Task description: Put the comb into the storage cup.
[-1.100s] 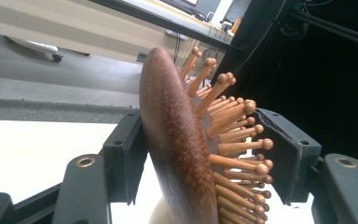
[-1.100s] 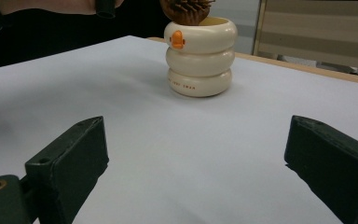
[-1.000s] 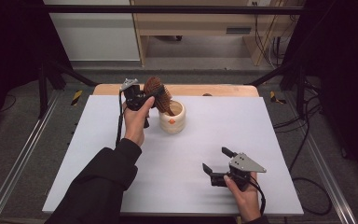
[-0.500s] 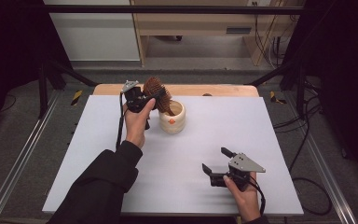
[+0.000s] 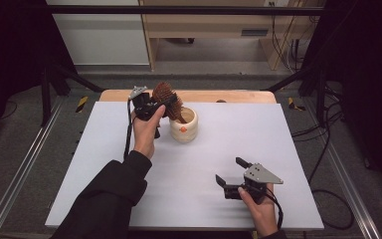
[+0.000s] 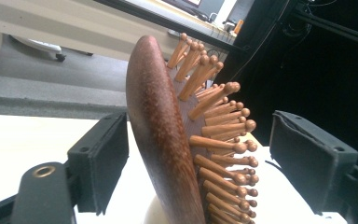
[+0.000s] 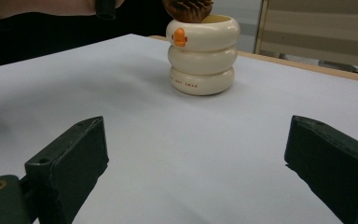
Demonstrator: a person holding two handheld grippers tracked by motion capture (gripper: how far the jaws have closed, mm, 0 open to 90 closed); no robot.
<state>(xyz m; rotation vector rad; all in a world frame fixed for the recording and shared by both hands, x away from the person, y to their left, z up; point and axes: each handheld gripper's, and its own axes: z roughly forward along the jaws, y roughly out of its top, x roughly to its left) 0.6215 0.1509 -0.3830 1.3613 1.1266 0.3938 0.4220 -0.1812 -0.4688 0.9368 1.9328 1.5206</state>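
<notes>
The dark reddish-brown wooden paddle hairbrush with peg bristles (image 5: 168, 100) is seen standing handle-down in the cream, ring-stacked ceramic cup with an orange duck mark (image 5: 184, 126), its head leaning out toward eleven o'clock of the cup's mouth. The placing is judged to be essentially done: the brush is borne by the cup, and what is left is the release and withdrawal. In the left gripper view the smooth, speckled, domed back and the rows of ball-tipped wooden pegs (image 6: 223, 126) are shown between the jaws, with a clear gap on either side; the jaws of the left gripper (image 5: 149, 106) have just been opening and no pad is pressed on the brush. The cup is set on the white table sheet (image 5: 298, 149) toward twelve o'clock, left of centre. The right gripper (image 5: 233, 175) is held idle near five o'clock, well apart from the cup, its jaws spread wide with nothing between them.
</notes>
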